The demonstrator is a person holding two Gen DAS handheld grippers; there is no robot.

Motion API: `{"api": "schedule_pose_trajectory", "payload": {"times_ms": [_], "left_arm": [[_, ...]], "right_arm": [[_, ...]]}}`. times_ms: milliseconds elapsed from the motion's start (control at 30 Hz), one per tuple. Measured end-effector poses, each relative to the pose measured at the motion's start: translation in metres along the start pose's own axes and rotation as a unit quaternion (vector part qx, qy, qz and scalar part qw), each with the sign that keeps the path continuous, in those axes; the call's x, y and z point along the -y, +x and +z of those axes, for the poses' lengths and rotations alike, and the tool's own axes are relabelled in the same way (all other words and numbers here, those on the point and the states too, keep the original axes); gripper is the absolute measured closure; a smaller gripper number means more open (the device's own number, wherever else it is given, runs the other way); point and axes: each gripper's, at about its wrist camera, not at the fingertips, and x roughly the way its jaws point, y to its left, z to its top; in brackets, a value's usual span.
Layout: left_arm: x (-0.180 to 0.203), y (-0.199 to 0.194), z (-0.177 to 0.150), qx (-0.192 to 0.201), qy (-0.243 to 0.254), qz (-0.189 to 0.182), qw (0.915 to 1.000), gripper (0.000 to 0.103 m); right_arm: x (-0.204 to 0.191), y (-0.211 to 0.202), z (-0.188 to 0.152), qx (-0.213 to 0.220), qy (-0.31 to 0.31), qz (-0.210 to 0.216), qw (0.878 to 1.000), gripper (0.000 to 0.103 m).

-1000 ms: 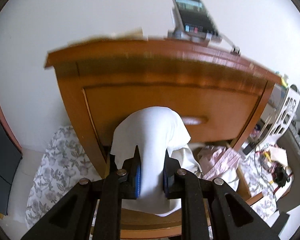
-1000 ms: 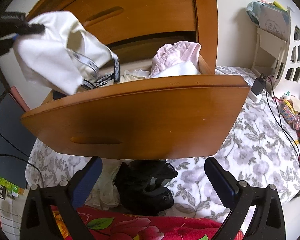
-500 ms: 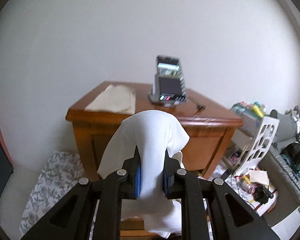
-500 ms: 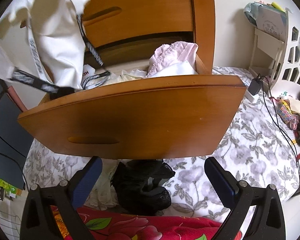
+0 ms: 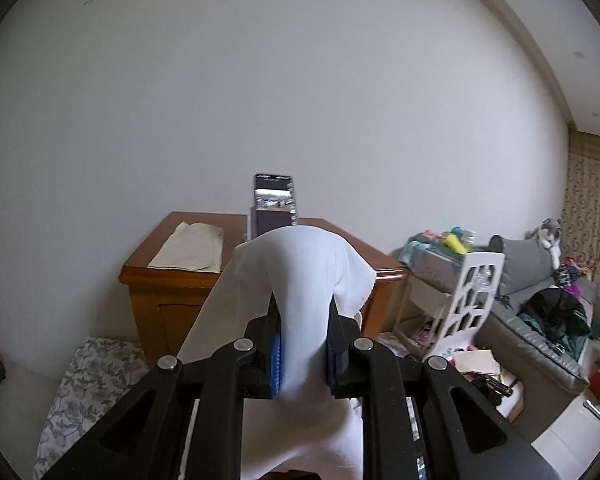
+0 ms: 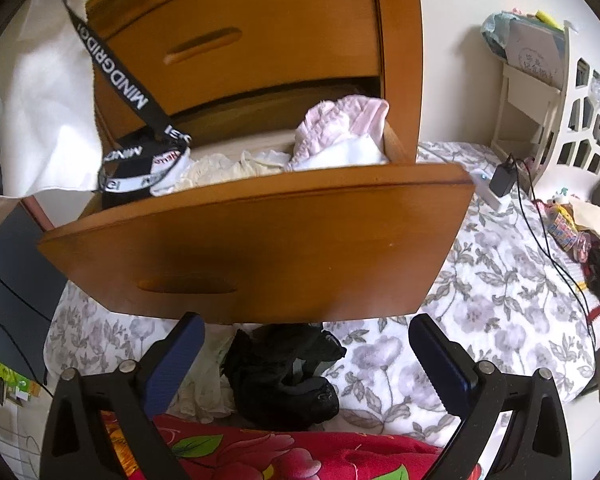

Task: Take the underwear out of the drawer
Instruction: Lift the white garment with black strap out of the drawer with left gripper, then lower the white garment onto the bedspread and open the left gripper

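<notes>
Underwear (image 5: pixel 304 304), white, clamped in left gripper (image 5: pixel 303 350), draping over and below it. Right gripper (image 6: pixel 306 360) spread wide, empty; open drawer (image 6: pixel 260 248) just ahead.

The white underwear (image 5: pixel 304 304) covers the lower half of the phone (image 5: pixel 275 204) and most of the nightstand's (image 5: pixel 168 284) front in the left wrist view. In the right wrist view its upper part (image 6: pixel 36 120) runs off the left edge, motion-blurred, so the left tool (image 5: pixel 303 354) clamping it stays out of sight there. The open drawer's front (image 6: pixel 260 248) hides part of the black garment (image 6: pixel 284 376) on the bedding. The band's lettering (image 6: pixel 120 76) reads only partly.
</notes>
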Motion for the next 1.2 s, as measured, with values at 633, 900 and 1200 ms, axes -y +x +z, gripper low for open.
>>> {"api": "schedule_pose_trajectory", "payload": {"times_ms": [633,900,1200], "left_arm": [[0.023,0.022,-0.101,-0.146,-0.007,-0.064,0.9872,0.085],[0.016,0.072,-0.175,-0.248,-0.042,-0.056,0.9661,0.083],[0.005,0.117,-0.233,-0.320,-0.057,-0.024,0.9453,0.077]], "right_arm": [[0.057,-0.068,0.017,0.082,0.071,-0.054,0.993,0.000],[0.056,-0.062,0.015,0.073,0.064,-0.056,0.994,0.000],[0.039,-0.049,0.012,0.054,0.035,-0.051,0.997,0.000]]}}
